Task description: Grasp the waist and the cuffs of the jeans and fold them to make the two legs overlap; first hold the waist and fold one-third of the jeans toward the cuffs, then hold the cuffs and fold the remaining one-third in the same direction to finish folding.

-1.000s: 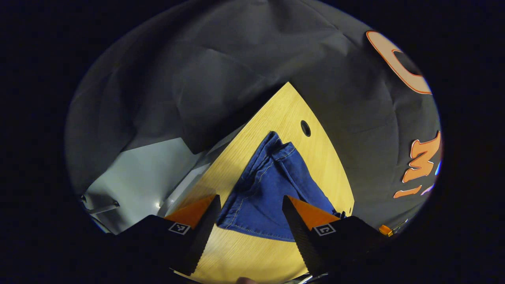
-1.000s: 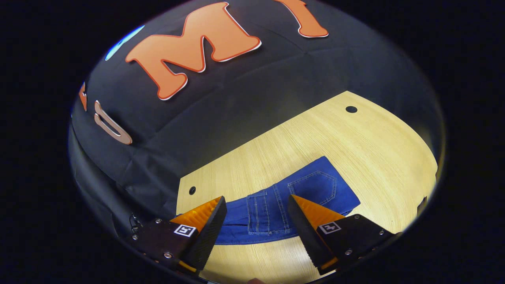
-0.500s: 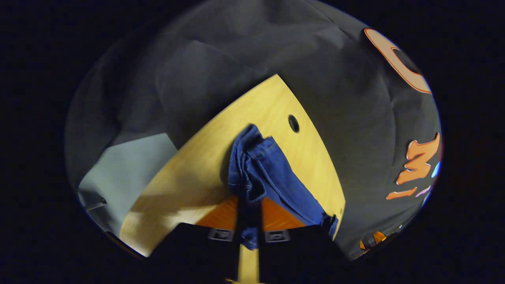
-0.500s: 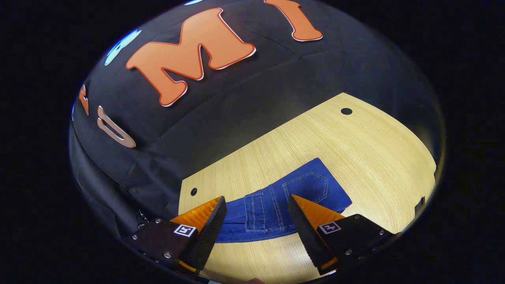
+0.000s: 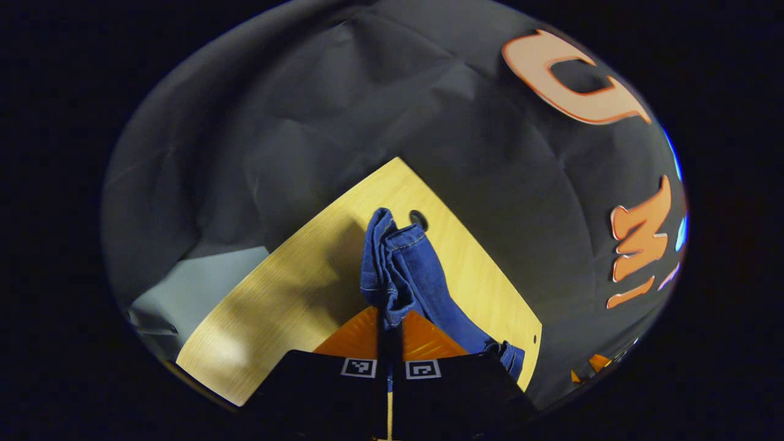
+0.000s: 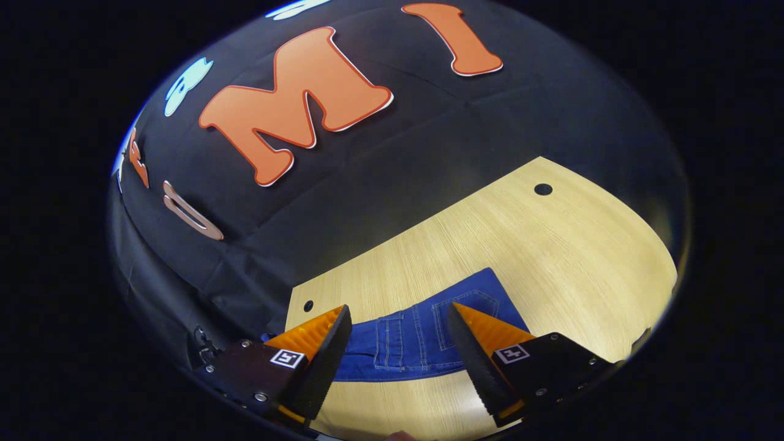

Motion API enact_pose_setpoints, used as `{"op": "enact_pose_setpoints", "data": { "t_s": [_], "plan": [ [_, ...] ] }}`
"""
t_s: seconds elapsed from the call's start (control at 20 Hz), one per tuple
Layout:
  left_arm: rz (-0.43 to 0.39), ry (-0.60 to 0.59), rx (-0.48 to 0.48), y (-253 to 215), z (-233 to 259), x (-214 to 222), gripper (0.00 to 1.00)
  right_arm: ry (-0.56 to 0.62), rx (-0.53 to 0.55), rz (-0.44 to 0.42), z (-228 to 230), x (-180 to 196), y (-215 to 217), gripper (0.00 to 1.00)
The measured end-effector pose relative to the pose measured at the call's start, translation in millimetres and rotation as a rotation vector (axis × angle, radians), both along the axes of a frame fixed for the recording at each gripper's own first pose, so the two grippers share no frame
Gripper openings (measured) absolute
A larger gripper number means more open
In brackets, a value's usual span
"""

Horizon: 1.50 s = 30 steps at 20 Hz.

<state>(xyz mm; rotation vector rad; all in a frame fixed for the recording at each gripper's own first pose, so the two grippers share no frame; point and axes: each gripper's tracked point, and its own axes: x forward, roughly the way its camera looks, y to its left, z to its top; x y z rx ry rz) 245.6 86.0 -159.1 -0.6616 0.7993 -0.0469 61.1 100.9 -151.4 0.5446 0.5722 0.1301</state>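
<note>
Pinching a bunched edge of the blue denim jeans [image 5: 407, 278], your left gripper [image 5: 389, 331] is clenched, both fingers pressing a fold of cloth between them. From that pinch the fabric runs away from you toward the small dark hole [image 5: 419, 218] in the light wooden table [image 5: 294, 294], long axis pointing straight ahead along the fingers. Which end of the jeans this is cannot be read from the left gripper view.

In the right gripper view, your right gripper [image 6: 398, 334] is released, fingers spread wide and hovering just above the waist end of the jeans [image 6: 422, 337], where the back pocket and belt loops face up. There the denim lies flat on the table [image 6: 551, 257], stretched crosswise to the fingers, with its near hem between the tips.

Judgement: the right gripper sits nearest the waist and needs only to drop and close on that hem; the fold then travels along the garment's long axis.
</note>
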Motion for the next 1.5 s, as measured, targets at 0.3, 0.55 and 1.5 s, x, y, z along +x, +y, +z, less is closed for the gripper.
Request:
{"op": "enact_pose_setpoints", "data": {
  "t_s": [0.3,0.55,1.5],
  "plan": [
    [-0.113,-0.132,0.066,-68,86,0,0.03,-0.016,0.024,0.036,5,5,-15,0.97],
    [-0.229,-0.215,0.094,-152,140,0,0.03,-0.029,0.031,0.05,8,5,-32,0.97],
    [-0.655,-0.266,0.139,-438,171,-34,0.03,-0.031,0.074,0.03,-3,5,-98,0.97]
  ]
}}
